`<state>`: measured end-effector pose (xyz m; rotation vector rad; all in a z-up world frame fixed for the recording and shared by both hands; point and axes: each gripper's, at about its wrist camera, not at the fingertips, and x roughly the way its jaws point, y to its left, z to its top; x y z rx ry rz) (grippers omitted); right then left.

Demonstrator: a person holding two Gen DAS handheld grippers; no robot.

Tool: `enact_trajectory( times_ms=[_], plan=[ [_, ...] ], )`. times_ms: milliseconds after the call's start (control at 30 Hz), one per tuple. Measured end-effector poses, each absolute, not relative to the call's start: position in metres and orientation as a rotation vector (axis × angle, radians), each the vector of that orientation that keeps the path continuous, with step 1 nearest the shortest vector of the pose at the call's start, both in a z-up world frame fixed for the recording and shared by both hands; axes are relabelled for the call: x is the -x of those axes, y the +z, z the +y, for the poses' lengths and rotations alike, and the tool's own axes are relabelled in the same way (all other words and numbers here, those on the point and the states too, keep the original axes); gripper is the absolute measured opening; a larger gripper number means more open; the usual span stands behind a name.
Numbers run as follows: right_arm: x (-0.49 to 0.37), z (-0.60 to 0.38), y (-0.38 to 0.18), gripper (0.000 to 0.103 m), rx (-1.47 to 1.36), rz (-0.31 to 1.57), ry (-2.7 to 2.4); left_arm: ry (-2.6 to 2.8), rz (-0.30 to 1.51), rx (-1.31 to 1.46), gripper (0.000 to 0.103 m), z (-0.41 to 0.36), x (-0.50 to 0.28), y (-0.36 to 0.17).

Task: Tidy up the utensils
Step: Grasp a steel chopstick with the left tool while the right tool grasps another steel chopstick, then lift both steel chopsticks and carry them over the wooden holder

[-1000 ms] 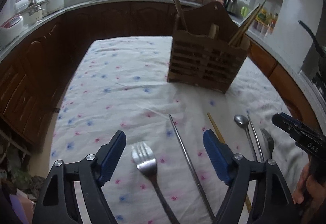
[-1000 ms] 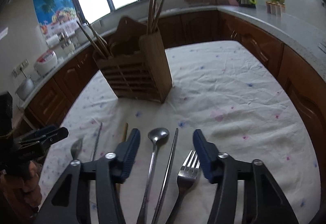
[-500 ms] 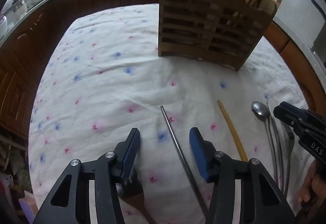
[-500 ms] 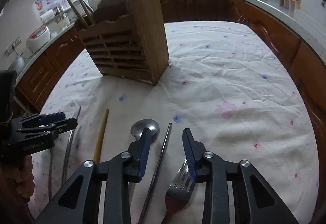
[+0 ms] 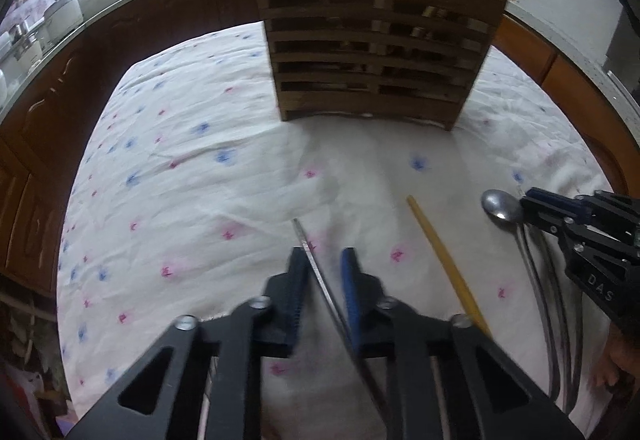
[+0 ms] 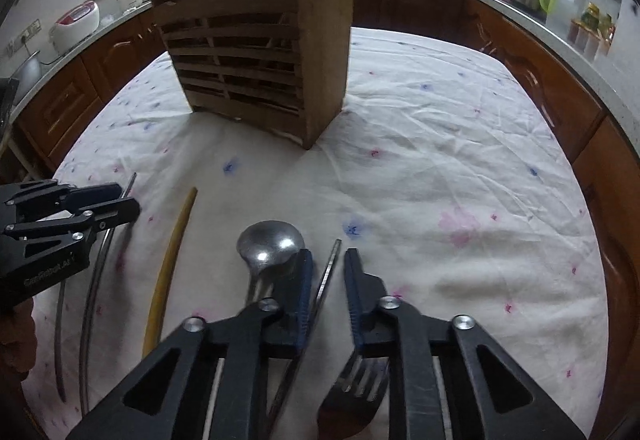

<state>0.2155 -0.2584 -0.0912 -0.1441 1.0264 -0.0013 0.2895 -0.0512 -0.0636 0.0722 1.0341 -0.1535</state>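
lying between each hand-held gripper's [image 5: 325, 272] fingers, a metal chopstick [image 5: 304, 240]

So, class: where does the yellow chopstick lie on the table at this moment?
In the right wrist view the yellow chopstick lies flat on the cloth, left of the spoon, in front of the wooden utensil holder. The left gripper is on its other side.

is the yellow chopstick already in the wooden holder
No, the yellow chopstick lies flat on the tablecloth, in front of the wooden holder.
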Motion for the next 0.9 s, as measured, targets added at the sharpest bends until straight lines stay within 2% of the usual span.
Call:
enact_trajectory(
  times_ms=[400,900],
  plan=[
    [-0.202,-0.280,-0.066,0.004,-0.066,0.943,0.040,-0.217,1.023,0.058,0.003,-0.035,-0.275,-0.045],
    [-0.165,-0.272,-0.001,0.004,-0.118,0.774,0.115,-0.286,0.875,0.117,0.003,-0.007,-0.215,0.026]
  ],
)
